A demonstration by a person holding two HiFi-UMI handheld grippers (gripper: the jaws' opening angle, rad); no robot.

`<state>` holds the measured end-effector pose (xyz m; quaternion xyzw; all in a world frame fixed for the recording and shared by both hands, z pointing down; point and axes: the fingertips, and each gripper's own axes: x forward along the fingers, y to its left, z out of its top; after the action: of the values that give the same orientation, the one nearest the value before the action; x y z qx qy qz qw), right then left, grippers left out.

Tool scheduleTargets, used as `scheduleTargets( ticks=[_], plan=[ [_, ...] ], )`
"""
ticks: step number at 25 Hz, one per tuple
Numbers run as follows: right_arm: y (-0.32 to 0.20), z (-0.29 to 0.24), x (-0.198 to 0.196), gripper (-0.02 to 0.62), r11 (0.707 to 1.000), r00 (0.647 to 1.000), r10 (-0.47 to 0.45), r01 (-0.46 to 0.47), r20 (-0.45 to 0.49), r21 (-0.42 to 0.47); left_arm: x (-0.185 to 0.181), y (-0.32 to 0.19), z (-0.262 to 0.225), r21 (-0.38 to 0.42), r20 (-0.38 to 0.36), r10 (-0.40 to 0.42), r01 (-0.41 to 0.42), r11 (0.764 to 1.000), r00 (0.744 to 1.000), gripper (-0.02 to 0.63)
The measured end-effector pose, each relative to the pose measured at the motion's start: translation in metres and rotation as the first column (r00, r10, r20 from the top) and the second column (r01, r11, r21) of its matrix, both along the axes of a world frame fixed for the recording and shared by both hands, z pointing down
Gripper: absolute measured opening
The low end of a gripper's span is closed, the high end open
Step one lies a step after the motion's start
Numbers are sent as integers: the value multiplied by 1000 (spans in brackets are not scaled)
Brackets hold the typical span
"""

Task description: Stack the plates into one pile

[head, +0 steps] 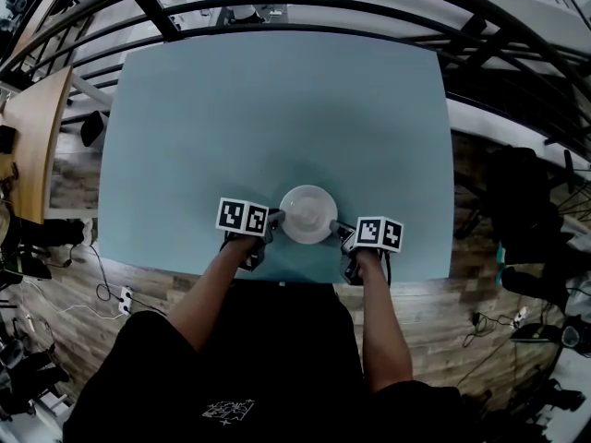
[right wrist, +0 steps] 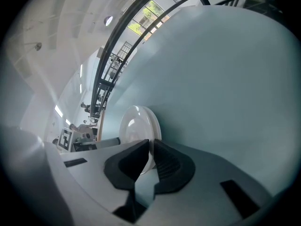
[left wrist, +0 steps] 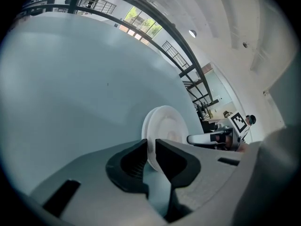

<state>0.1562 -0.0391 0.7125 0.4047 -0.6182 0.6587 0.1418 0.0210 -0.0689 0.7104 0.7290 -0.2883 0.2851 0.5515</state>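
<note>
A small pile of white plates is at the near middle of the pale blue counter, just in front of the person. The left gripper has its jaws clamped on the pile's left rim. The right gripper has its jaws clamped on the right rim. The two grippers face each other across the pile.
</note>
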Motion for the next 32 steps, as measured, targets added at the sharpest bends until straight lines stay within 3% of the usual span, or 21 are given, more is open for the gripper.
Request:
scheduleTargets(
  ticks=[12, 22, 28, 32],
  plan=[
    [0, -2, 0, 32, 1000, 1000, 5, -4, -26, 11, -11, 2, -1, 9, 3, -23, 23, 1000, 1000, 63],
    [-11, -11, 0, 43, 993, 981, -72, 88, -181, 80, -7, 1, -3, 15, 0, -19, 19, 1000, 1000, 63],
    [-15, -15, 9, 78, 988, 973, -87, 112, -215, 103, -6, -3, -5, 31, -7, -30, 30, 999, 1000, 63],
    [-21, -27, 13, 27, 980, 976, -81, 115, -202, 164, -7, -7, -15, 61, -6, -63, 63, 996, 998, 63]
  ],
)
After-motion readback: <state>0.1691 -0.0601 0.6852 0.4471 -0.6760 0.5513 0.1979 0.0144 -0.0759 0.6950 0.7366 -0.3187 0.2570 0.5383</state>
